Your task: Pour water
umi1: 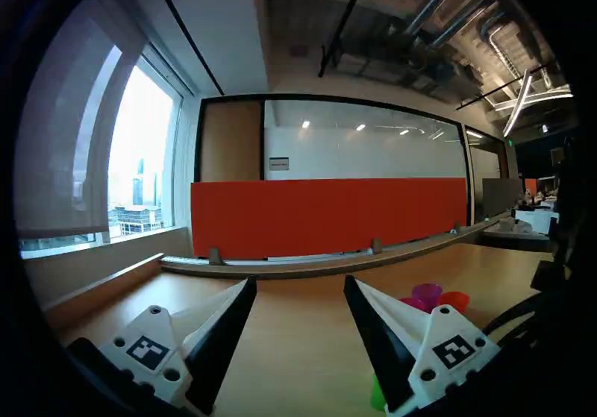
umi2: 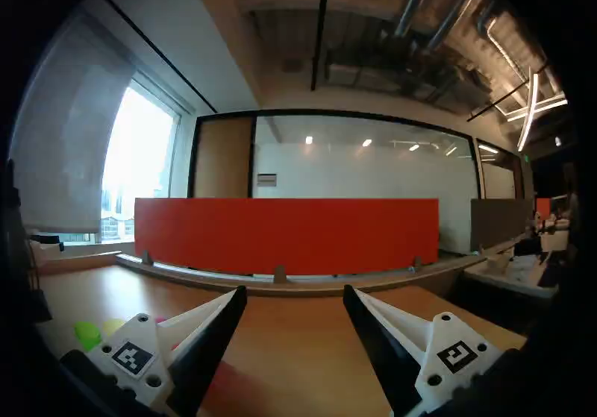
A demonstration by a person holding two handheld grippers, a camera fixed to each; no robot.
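Fingers of the left gripper (umi1: pixel 299 283) and right gripper (umi2: pixel 294 292) are standing apart, grasping nothing; a purple cup (umi1: pixel 427 293) and an orange cup (umi1: pixel 454 300) are sitting on the bench (umi1: pixel 298 357), short of its far-edge red partition (umi1: pixel 328 215).

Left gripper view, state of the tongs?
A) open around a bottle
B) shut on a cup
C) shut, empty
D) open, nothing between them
D: the left tongs stand wide open with just bare desk in the gap; the purple cup sits off past one finger, untouched.
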